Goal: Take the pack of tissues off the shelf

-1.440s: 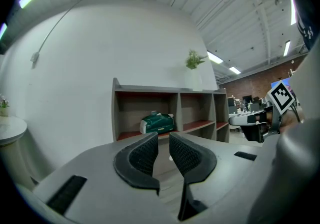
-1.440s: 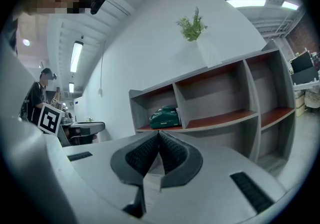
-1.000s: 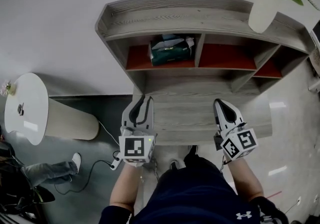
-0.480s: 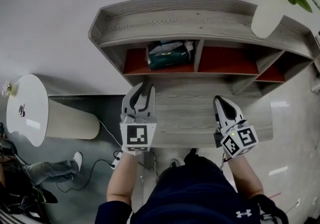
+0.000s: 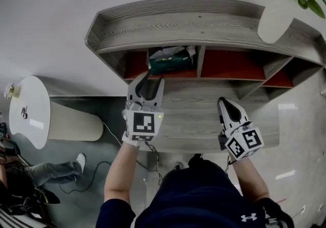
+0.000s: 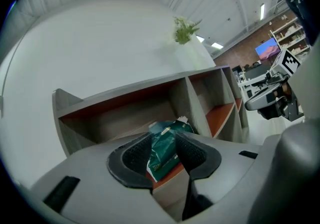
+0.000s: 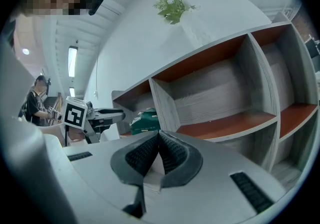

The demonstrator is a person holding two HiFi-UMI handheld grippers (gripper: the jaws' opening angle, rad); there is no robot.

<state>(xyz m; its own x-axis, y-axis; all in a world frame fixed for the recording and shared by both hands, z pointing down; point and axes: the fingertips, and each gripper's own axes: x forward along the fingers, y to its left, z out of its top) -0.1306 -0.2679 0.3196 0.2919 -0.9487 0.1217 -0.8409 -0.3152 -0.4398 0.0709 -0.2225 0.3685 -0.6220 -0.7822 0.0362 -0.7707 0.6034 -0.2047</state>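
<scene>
Vs 1 s ago: left gripper (image 5: 149, 80) (image 6: 165, 154) moved toward 12 o'clock in head view, tips now at front edge of the grey wood-grain shelf unit w/ red-orange compartment floors (image 5: 178, 20) (image 6: 125, 113) (image 7: 215, 92), where before sat back over the grey wood-grain lower ledge (image 5: 204, 120). Rolled too: marker cube now square-on to head cam. Jaws have just been opening, from a narrow gap to clearly apart; nothing pinched.

Dark green pack of tissues w/ white sheet sticking out on top (image 5: 172, 61) (image 6: 167, 135) (image 7: 145, 120) unmoved: on red floor of left compartment, at its right end, just beside the upright divider. Lies at 12 o'clock from left gripper tips, near but apart. In left gripper view, seen framed between the two black ribbed pads, pads not touching it. In head view, more tucked under shelf top board than before.

Right gripper (image 5: 226, 103) (image 7: 159, 138): same spot in head view as 1 s ago, over the ledge at approx 4 o'clock from the pack, well apart from it. Jaws together, pads meeting at tips, holding nothing. Points at middle compartment, bare.

White vase w/ green plant (image 5: 275, 23) on shelf top at 2 o'clock. White round side table (image 5: 28, 112) on floor at 9 o'clock.
</scene>
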